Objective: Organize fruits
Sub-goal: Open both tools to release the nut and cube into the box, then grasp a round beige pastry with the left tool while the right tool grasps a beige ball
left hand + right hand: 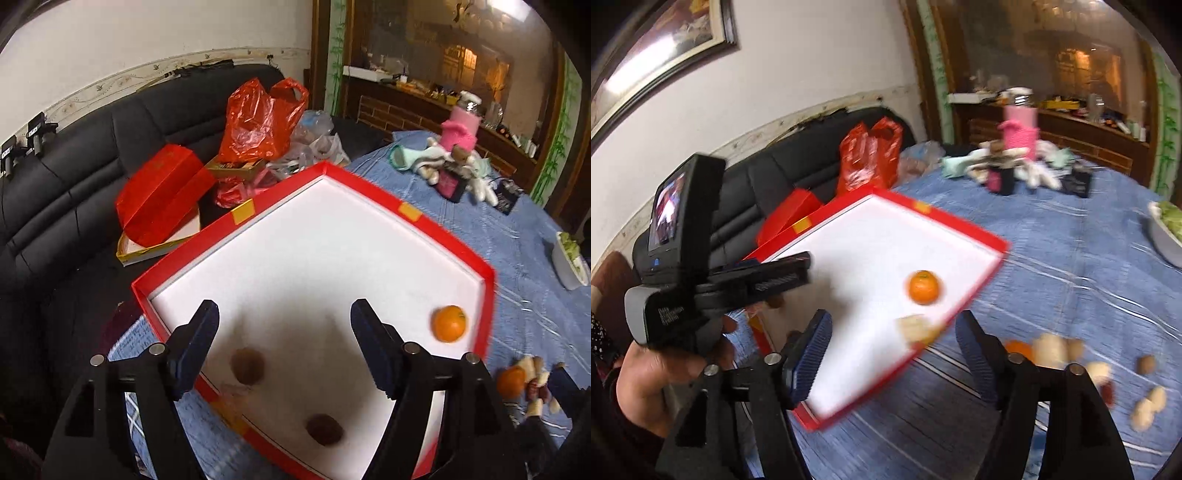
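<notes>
A red-rimmed tray [454, 240] with a white floor lies on the blue tablecloth. On its floor rest an orange [448, 324] and two brown fruits [248, 366] [325, 429]. My left gripper [285, 308] hovers open above the tray with nothing between its fingers. In the right wrist view the tray [960, 225] holds the orange [923, 287] and a pale, blurred piece [918, 328] near its edge. My right gripper [894, 321] stands open and empty over that edge. On the cloth to its right lie another orange [1017, 349] and several pale and brown pieces [1146, 364].
A hand holds the left gripper [798, 273] at the tray's left side. A black sofa [74, 184] behind carries a red box [162, 192] and a red plastic bag [258, 122]. Cloths and a pink item [460, 133] crowd the table's far end. A white dish [567, 266] sits at the right.
</notes>
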Demonstrator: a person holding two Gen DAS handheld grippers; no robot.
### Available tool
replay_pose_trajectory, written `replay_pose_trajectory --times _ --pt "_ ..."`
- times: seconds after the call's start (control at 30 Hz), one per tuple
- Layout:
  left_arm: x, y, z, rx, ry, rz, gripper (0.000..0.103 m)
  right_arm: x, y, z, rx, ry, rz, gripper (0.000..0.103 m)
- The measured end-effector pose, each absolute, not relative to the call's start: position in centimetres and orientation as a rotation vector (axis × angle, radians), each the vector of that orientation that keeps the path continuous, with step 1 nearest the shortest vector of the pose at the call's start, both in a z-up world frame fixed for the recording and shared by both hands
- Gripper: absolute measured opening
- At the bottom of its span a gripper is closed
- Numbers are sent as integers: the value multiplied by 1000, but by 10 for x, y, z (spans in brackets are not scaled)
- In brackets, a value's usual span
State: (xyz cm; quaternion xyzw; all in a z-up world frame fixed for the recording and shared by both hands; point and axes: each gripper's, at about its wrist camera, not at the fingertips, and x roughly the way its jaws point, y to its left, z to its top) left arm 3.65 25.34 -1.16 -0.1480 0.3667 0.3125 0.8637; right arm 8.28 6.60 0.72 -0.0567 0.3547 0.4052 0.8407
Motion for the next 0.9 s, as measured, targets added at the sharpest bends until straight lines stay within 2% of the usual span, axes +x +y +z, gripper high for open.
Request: replay_pose_trajectory --times 0.23,0.37,0.5,0.57,0.63,0.83,0.87,0.9 --pt "31 191 7 -270 705 522 74 99 -65 1 -44 749 637 73" --pt "42 139 1 -206 733 385 74 122 -134 -16 12 803 468 73" --pt "55 90 -11 -110 783 279 74 145 -162 -25 24 836 394 71" --pt "57 76 -14 -82 794 248 74 152 -160 -29 5 852 395 66" --pt "60 66 -17 -76 810 233 74 160 -155 -35 -14 866 397 55" --pt "69 54 -22 -72 827 199 74 181 -138 -54 -33 937 371 44" --pt "68 51 -24 -67 828 196 74 181 -136 -54 -19 946 378 39" --pt "68 48 -25 -64 830 194 74 180 -136 -53 -19 949 380 24"
